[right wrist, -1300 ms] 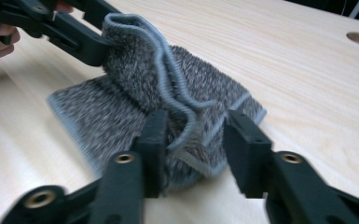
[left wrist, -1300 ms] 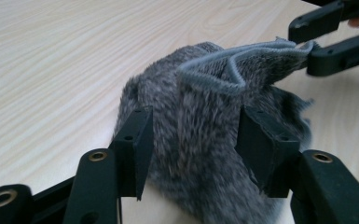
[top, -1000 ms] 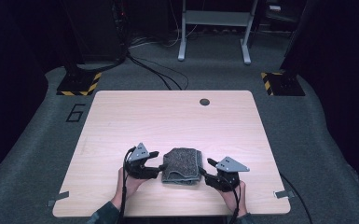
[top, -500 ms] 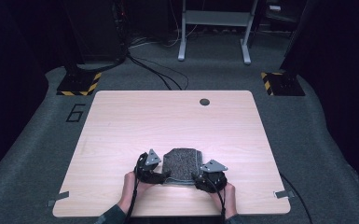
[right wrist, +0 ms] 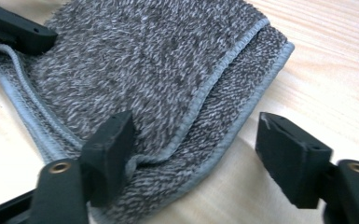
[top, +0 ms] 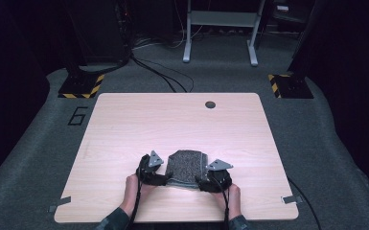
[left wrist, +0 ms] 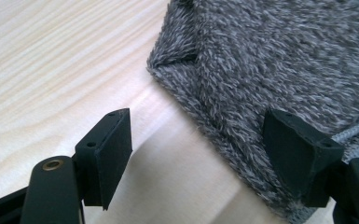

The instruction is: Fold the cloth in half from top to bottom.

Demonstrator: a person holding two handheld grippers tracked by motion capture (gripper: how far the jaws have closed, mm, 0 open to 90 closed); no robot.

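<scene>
Folded grey terry-cloth towel (top: 187, 167) lies flat on the pale wooden counter (top: 182, 120), low and centre in the high view, between the two hands.

Left gripper (top: 159, 178) sits at the towel's lower left corner, right gripper (top: 206, 182) at its lower right. Both have just been opening their jaws, which now stand wide; neither clamps the cloth. In the left gripper view (left wrist: 205, 154) one jaw rests over the pile near the hem, the other over bare wood. In the right gripper view (right wrist: 196, 158) one jaw lies on the fold, the other clear of it.

Handling, as I judge it: light, soft, limp; it will sag and unfold if lifted by one layer. Nothing fragile. Best hold is a pinch through all layers at a hemmed corner.

The right gripper view shows stacked layers and pale stitched hems at the lower edge; the high view gives only a grey patch. The left gripper view shows a tucked crease at upper centre.
</scene>
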